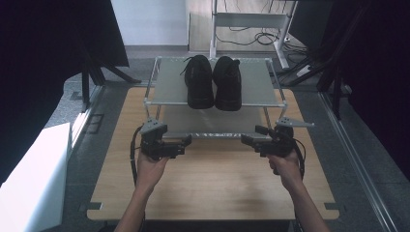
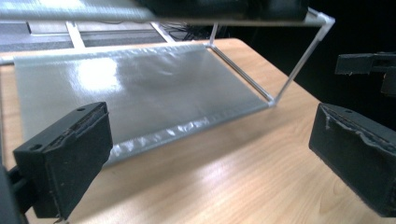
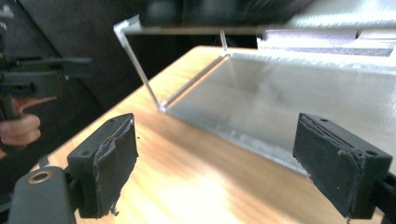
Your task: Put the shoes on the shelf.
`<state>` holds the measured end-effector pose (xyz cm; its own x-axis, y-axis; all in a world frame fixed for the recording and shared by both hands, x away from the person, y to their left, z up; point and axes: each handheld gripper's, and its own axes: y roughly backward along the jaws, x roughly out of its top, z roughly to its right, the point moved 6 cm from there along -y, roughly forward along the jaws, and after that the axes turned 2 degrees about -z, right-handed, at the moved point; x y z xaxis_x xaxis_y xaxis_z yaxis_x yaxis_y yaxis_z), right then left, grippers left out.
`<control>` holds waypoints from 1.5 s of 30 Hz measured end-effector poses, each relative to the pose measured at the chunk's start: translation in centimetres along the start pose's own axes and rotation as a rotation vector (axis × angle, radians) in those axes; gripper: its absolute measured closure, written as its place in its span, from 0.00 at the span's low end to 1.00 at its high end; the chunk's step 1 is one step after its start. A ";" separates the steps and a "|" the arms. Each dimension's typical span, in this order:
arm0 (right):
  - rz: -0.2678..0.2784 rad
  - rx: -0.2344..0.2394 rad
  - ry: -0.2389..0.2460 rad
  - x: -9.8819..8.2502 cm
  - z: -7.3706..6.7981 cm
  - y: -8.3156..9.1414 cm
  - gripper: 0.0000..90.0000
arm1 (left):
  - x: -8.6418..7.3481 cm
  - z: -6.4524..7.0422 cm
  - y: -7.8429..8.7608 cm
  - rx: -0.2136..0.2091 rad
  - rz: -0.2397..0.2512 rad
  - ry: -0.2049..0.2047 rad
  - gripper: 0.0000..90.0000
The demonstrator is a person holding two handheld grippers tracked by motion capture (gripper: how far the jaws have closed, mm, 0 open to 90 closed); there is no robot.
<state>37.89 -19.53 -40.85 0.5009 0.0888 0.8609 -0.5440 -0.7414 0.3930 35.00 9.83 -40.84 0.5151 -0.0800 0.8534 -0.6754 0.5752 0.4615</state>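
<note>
Both the left gripper (image 1: 186, 141) and right gripper (image 1: 246, 140) hover wide open and empty just before the rack's (image 1: 153, 102) front edge; likely target, the pair of black shoes (image 1: 213, 82), sits mid top shelf, so rise clear of the front rail (image 1: 212, 103) first
</note>
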 end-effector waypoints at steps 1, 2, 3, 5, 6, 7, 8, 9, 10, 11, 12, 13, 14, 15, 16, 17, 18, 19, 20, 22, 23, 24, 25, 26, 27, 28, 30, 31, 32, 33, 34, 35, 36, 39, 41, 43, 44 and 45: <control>-0.013 -0.001 0.011 -0.4 -0.1 -0.1 0.15 | -0.4 0.1 0.0 0.006 -0.005 -0.013 0.00; -0.025 -0.001 0.020 -0.9 -0.2 -0.1 0.15 | -0.8 0.3 0.1 0.012 -0.010 -0.027 0.00; -0.035 0.001 0.028 -1.3 -0.3 -0.2 0.15 | -1.2 0.4 0.1 0.018 -0.014 -0.039 0.00; -0.059 0.002 0.039 -2.2 -0.5 -0.4 0.14 | -2.0 0.7 0.1 0.020 -0.020 -0.051 0.00; -0.071 0.001 0.044 -2.7 -0.6 -0.5 0.13 | -2.4 0.8 0.1 0.016 -0.024 -0.052 0.00; -0.079 -0.002 0.051 -3.1 -0.6 -0.6 0.13 | -2.8 0.9 0.0 0.015 -0.027 -0.054 0.00; -0.087 -0.007 0.055 -3.5 -0.6 -0.7 0.12 | -3.2 1.0 0.0 0.012 -0.032 -0.056 0.00; -0.099 -0.011 0.059 -3.9 -0.7 -0.7 0.10 | -3.7 1.0 -0.1 0.010 -0.035 -0.057 0.00; -0.109 -0.014 0.062 -4.3 -0.7 -0.8 0.09 | -4.1 1.1 -0.1 0.009 -0.041 -0.058 0.00; -0.119 -0.019 0.067 -4.8 -0.7 -0.9 0.08 | -4.5 1.1 -0.2 0.009 -0.042 -0.054 0.00; -0.129 -0.026 0.073 -5.2 -0.8 -0.9 0.06 | -5.0 1.1 -0.3 0.007 -0.046 -0.050 0.00; -0.140 -0.031 0.080 -5.6 -0.8 -0.9 0.05 | -5.5 1.1 -0.3 0.005 -0.049 -0.047 0.00; -0.148 -0.038 0.086 -6.0 -0.8 -1.0 0.04 | -5.9 1.1 -0.4 0.003 -0.056 -0.044 0.00; -0.156 -0.044 0.090 -6.4 -0.8 -1.1 0.03 | -6.4 1.1 -0.5 0.004 -0.064 -0.043 0.00; -0.167 -0.051 0.096 -6.9 -0.8 -1.2 0.02 | -6.9 1.1 -0.7 0.005 -0.072 -0.044 0.00; -0.177 -0.057 0.102 -7.4 -0.8 -1.3 0.02 | -7.4 1.1 -0.8 0.007 -0.080 -0.044 0.00; -0.186 -0.063 0.107 -7.9 -0.8 -1.4 0.01 | -7.9 1.1 -0.9 0.004 -0.090 -0.047 0.00; -0.199 -0.069 0.110 -8.4 -0.8 -1.6 0.01 | -8.4 1.1 -1.0 -0.001 -0.100 -0.055 0.00; -0.211 -0.074 0.116 -8.9 -0.8 -1.7 0.01 | -8.9 1.1 -1.2 0.000 -0.109 -0.059 0.00; -0.242 -0.083 0.126 -10.0 -0.9 -2.1 0.00 | -9.9 1.0 -1.5 0.012 -0.128 -0.070 0.00; -0.257 -0.088 0.130 -10.5 -0.9 -2.3 0.00 | -10.4 0.9 -1.7 0.017 -0.144 -0.076 0.00; -0.269 -0.092 0.139 -11.0 -0.9 -2.5 0.00 | -10.8 0.9 -1.9 0.018 -0.158 -0.083 0.00; -0.280 -0.094 0.146 -11.4 -1.0 -2.7 0.00 | -11.2 1.0 -2.1 0.025 -0.169 -0.091 0.00; -0.290 -0.099 0.154 -11.8 -1.0 -2.9 0.00 | -11.6 1.0 -2.2 0.028 -0.179 -0.097 0.00; -0.301 -0.100 0.164 -12.1 -1.0 -3.1 0.00 | -11.9 1.1 -2.4 0.030 -0.188 -0.100 0.00; -0.307 -0.104 0.170 -12.4 -1.0 -3.3 0.00 | -12.3 1.1 -2.6 0.030 -0.198 -0.102 0.00; -0.321 -0.115 0.186 -13.0 -0.9 -3.6 0.00 | -13.1 1.2 -3.0 0.037 -0.223 -0.114 0.00; -0.329 -0.120 0.196 -13.3 -0.9 -3.7 0.00 | -13.1 1.2 -3.0 0.037 -0.223 -0.114 0.00; -0.338 -0.126 0.210 -13.5 -0.8 -3.8 0.00 | -13.8 1.3 -3.4 0.048 -0.253 -0.139 0.00; -0.347 -0.135 0.223 -13.8 -0.7 -4.0 0.00 | -14.2 1.3 -3.7 0.056 -0.269 -0.152 0.00; -0.356 -0.142 0.234 -14.1 -0.6 -4.1 0.00 | -14.5 1.3 -3.9 0.064 -0.285 -0.164 0.00; -0.363 -0.144 0.241 -14.4 -0.6 -4.2 0.00 | -14.8 1.2 -4.2 0.067 -0.304 -0.177 0.00; -0.372 -0.146 0.253 -14.6 -0.5 -4.4 0.00 | -15.1 1.2 -4.4 0.069 -0.317 -0.183 0.00; -0.396 -0.147 0.282 -15.3 -0.6 -4.9 0.00 | -15.5 1.4 -4.8 0.075 -0.351 -0.200 0.00; -0.408 -0.138 0.294 -15.6 -0.8 -5.1 0.00 | -15.8 1.5 -5.0 0.077 -0.365 -0.211 0.00; -0.422 -0.133 0.297 -15.9 -0.8 -5.3 0.00 | -15.9 1.6 -5.1 0.076 -0.382 -0.218 0.00; -0.418 -0.136 0.304 -15.9 -0.8 -5.3 0.00 | -15.9 1.6 -5.2 0.077 -0.382 -0.221 0.00; -0.417 -0.135 0.305 -15.9 -0.8 -5.3 0.00 | -15.9 1.6 -5.2 0.077 -0.382 -0.221 0.00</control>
